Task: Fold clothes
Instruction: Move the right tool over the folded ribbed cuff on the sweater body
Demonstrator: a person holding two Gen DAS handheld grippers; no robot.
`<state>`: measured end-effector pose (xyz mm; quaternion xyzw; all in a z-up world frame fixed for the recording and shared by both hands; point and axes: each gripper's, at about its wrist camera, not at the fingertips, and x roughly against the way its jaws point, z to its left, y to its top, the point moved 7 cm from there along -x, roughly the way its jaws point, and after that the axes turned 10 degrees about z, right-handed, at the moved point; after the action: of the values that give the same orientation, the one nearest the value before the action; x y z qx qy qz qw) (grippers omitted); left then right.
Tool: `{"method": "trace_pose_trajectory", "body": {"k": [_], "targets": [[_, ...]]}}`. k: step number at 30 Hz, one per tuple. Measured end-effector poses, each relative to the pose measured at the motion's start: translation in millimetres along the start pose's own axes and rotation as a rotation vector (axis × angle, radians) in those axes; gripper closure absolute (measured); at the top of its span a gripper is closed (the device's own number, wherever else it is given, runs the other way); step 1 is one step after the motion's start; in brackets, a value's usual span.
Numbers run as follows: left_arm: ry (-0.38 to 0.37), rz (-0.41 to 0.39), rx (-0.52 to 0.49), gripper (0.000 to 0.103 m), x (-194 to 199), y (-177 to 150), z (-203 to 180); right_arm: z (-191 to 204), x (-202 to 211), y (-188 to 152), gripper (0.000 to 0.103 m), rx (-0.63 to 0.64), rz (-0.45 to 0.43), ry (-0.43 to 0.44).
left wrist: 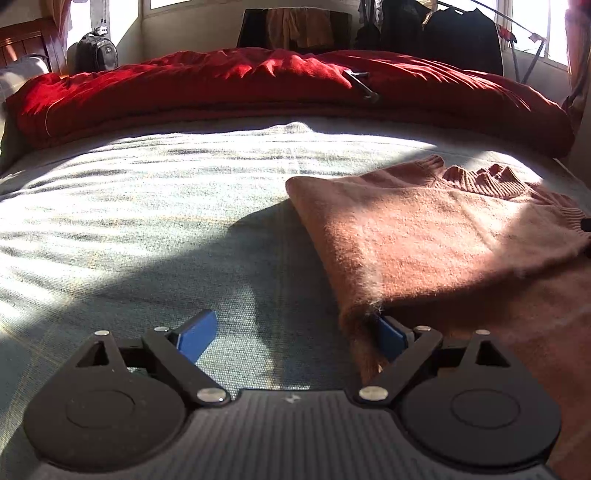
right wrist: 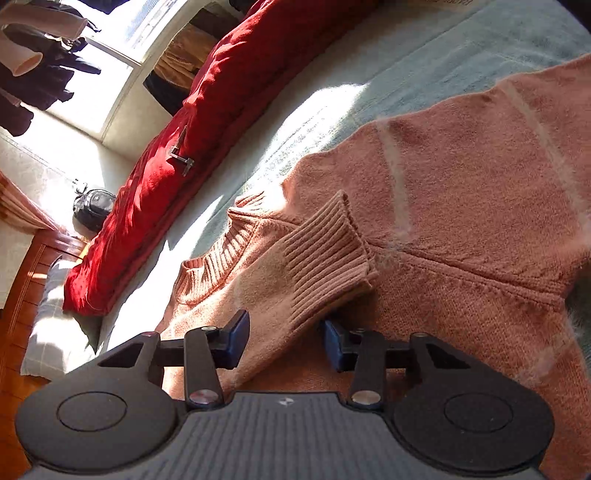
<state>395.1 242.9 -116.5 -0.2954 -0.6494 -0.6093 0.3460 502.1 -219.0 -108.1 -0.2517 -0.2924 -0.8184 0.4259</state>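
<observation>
A fuzzy pink sweater (left wrist: 424, 236) lies on the pale green bedsheet (left wrist: 166, 206), folded along its left edge. My left gripper (left wrist: 293, 336) stands open low over the sheet. Its right blue pad is tucked under the sweater's near corner, and only sheet shows between the pads. In the right wrist view the sweater (right wrist: 480, 184) is spread flat with its ribbed collar (right wrist: 218, 254) at the left. A sleeve with a ribbed cuff (right wrist: 317, 254) lies across the body. My right gripper (right wrist: 284, 343) is shut on that sleeve just behind the cuff, with a pad against each side.
A rumpled red duvet (left wrist: 258, 85) is heaped along the far side of the bed, with a small clear hook-shaped piece on it. Beyond it are a backpack (left wrist: 96, 51), hanging dark clothes (left wrist: 443, 33) and bright windows. A checked pillow (right wrist: 59, 332) lies by the wooden headboard.
</observation>
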Motion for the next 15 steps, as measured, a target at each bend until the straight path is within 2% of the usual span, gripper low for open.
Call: {"method": "trace_pose_trajectory", "body": {"k": [1,9,12,15], "targets": [[-0.001,0.0,0.001,0.012,-0.1,0.0,0.2,-3.2,-1.8,1.8,0.09,-0.004,-0.011,-0.016],[-0.011,0.002,0.005,0.011,-0.8,0.4,1.5,11.1,12.1,0.9,0.091,0.093,-0.066,-0.088],[-0.013,0.01,-0.001,0.011,4.0,0.3,1.0,5.8,7.3,-5.2,0.088,0.112,-0.049,-0.159],[-0.012,0.028,-0.036,0.011,18.0,-2.6,0.5,7.9,14.2,-10.0,0.083,0.113,-0.052,-0.189]]}}
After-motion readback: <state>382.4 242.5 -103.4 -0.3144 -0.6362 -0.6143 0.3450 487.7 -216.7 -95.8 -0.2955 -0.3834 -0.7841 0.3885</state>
